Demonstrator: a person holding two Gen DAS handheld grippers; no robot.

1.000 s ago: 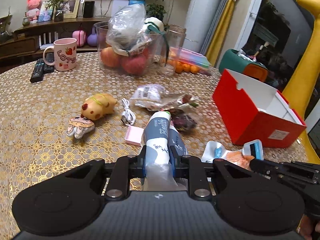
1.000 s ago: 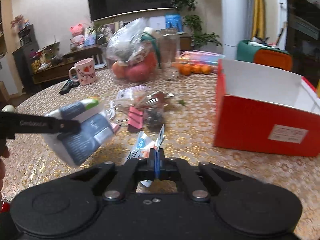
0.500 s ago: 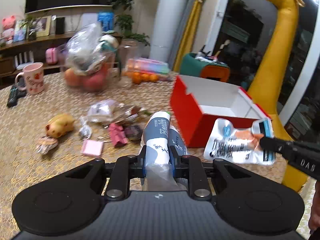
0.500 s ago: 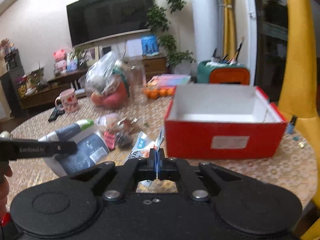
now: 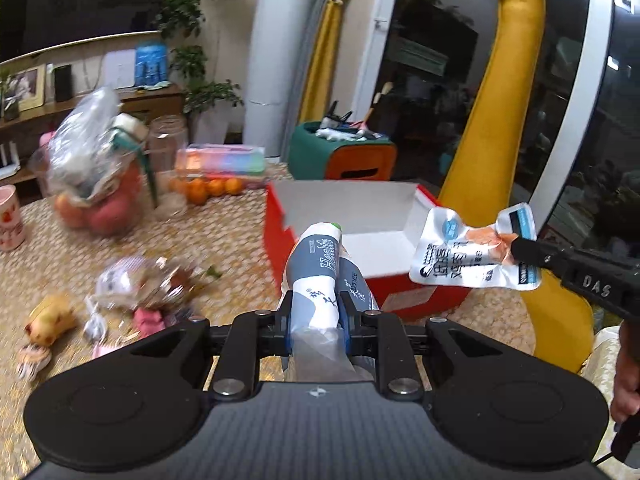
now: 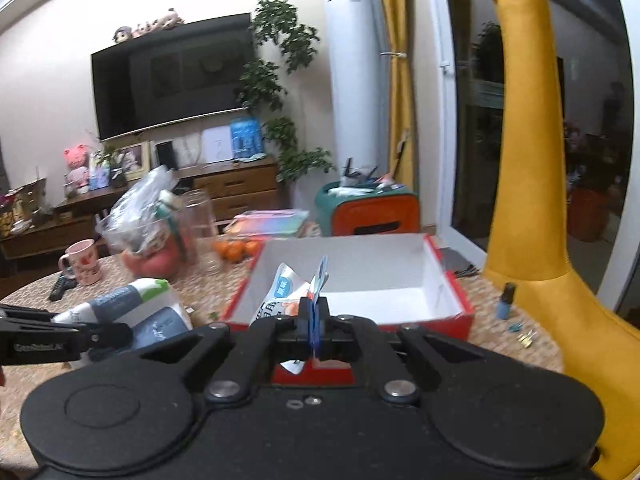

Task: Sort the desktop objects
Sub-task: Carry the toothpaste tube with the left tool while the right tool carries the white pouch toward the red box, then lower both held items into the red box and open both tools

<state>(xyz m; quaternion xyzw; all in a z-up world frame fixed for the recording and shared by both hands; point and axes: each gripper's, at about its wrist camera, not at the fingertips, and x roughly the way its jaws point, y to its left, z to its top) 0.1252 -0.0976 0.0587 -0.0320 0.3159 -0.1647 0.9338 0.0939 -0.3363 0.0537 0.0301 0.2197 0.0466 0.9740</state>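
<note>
Gold-patterned tablecloth (image 5: 224,236) stretched beneath both tools, with the red box (image 5: 280,240) open ahead of them. My left gripper (image 5: 315,316) was clamped on a grey-and-white tissue pack (image 5: 316,268), held just short of the box's near wall. My right gripper (image 6: 313,322) pinched a white snack pouch (image 6: 280,292) above the box's white interior.
</note>
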